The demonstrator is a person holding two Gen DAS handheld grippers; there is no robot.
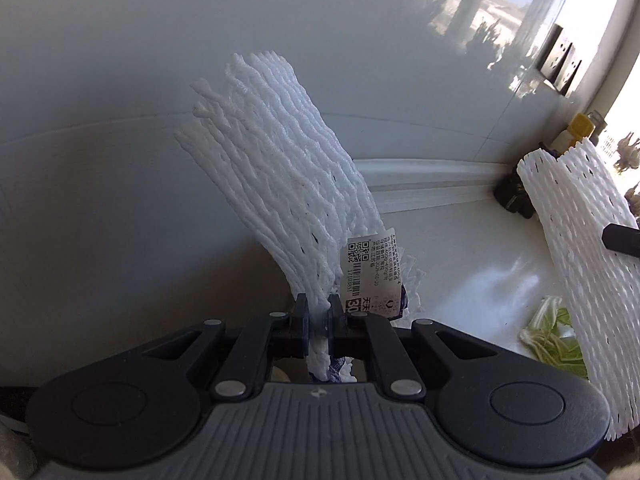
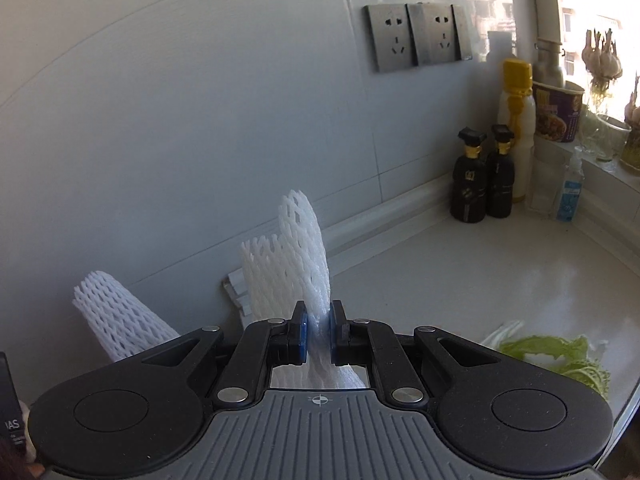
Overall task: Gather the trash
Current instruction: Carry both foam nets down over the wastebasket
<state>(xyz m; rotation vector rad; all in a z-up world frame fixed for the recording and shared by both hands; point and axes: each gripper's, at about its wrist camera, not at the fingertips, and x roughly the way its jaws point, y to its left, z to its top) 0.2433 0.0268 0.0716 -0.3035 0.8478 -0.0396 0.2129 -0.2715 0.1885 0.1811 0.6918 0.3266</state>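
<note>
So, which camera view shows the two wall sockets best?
The right wrist view: the wall sockets face the camera, their pin holes plain. The left wrist view shows them only small, edge-on and at the far right, in the wall's glare.

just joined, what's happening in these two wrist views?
A person is clearing trash off a kitchen counter with a handheld gripper in each hand. The left gripper is shut on a white foam fruit net with a barcode label hanging from it. The right gripper is shut on a second foam net. Both nets are held up off the counter in front of the wall. Green vegetable scraps lie on the counter, not yet picked up.
</note>
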